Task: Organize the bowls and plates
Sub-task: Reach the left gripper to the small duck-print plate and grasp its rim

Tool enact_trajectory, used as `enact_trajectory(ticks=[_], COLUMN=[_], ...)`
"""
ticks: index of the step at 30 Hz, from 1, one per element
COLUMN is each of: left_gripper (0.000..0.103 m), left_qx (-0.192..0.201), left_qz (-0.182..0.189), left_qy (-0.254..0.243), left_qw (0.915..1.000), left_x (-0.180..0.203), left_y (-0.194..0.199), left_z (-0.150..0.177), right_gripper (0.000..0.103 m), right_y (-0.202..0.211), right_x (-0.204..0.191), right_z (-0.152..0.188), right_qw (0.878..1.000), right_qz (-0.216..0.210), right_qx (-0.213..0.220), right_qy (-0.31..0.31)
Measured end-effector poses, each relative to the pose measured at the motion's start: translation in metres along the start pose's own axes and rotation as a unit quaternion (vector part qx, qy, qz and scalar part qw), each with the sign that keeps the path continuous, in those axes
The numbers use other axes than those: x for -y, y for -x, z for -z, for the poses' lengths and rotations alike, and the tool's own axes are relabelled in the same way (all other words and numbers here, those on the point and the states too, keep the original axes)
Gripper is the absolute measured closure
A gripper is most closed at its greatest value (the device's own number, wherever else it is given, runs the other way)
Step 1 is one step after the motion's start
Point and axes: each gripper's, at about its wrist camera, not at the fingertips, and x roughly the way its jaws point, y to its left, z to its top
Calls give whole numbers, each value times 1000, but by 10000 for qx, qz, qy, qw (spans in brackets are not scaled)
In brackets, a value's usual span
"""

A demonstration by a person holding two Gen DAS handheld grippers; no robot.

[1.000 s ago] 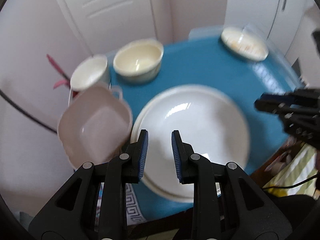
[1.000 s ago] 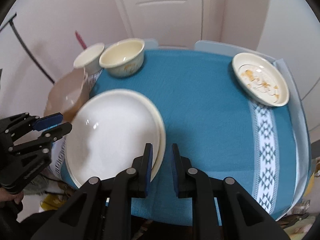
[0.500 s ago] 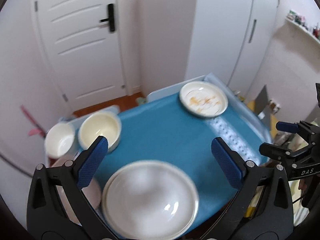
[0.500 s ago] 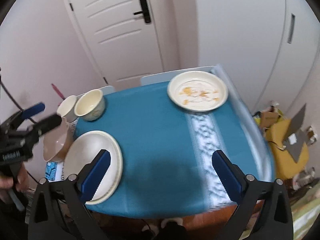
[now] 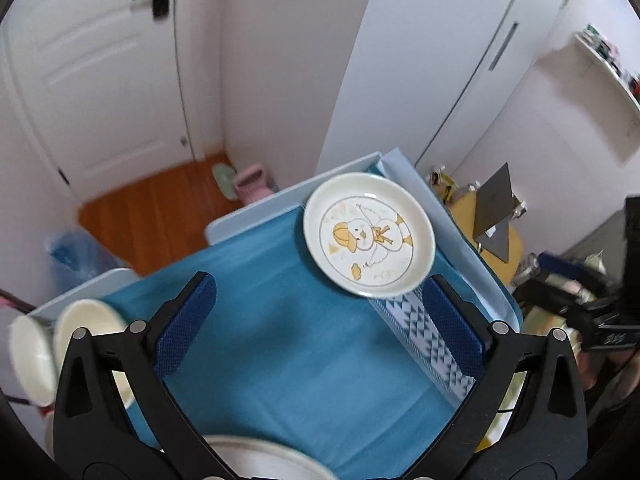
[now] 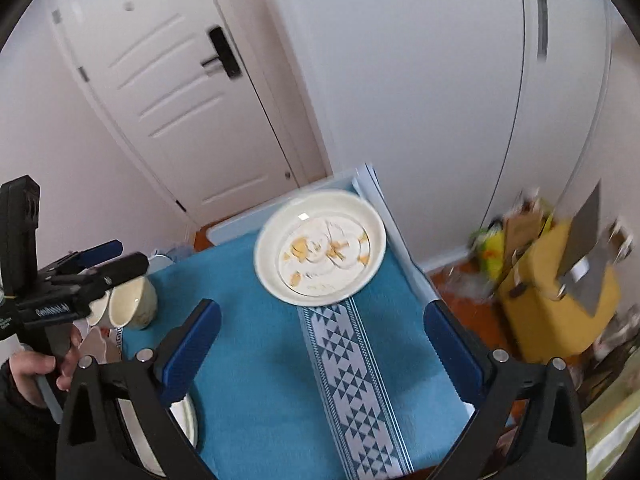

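Two hand-held claws are seen from their own cameras above a small worktop (image 5: 280,360) covered by a teal cloth with a white patterned band. The left claw (image 5: 320,332) is spread wide, its jaws having just been opening, and nothing is held between its blue pads; only the cloth is seen in the gap. The right claw (image 6: 322,356) is likewise spread wide, its jaws also having just been opening, with nothing gripped and the patterned band showing between the pads. A round cream plate (image 5: 369,239) printed with a yellow cartoon figure is set at the far right corner of the worktop, well apart from both claws; in the right wrist view the same plate (image 6: 320,247) is blurred. Two cream bowls (image 5: 86,328) are placed side by side at the left edge of the worktop, one just beside the other. The rim of a large white plate (image 5: 264,456) is seen at the near edge, below the left claw. In the right wrist view the left claw is seen at the left, held by a person's hand (image 6: 38,368) in a dark sleeve. A white door (image 6: 168,92) and pale cupboard fronts are seen behind the worktop, and a yellow case (image 6: 556,304) is on the floor at the right.
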Motion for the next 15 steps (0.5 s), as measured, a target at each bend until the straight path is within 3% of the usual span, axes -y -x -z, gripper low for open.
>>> enact_trajectory(ticks=[2,5,7,10,15], left_gripper=[3,16,24,32,51], left_qx=[-140,-376,-504,-615,-793], left_qz=[-9,-58,-50,-119,-196], left_qy=[71,171,219,184,68], left_qw=[9999,9991,9985,9979,9966], left_x=[-4,-8,-10,-8,-5], left_y=[-28,-71,-95,-125,-161], left_z=[-8,-21,-26,-31,-38], right_gripper=[2,8,24,40,57], right_y=[-29,-70,-91,-122,-144], right_x=[16,32,38,48,59], right_z=[-4,-7,-8,-7,-12], right_qw=[9995,9977,9965,9942,9935], right_qz=[-128,-339,-420,-545,-515], right_qx=[-200,-443,-577,-727,-758], right_qy=[-205,-380,-427,-572,-683])
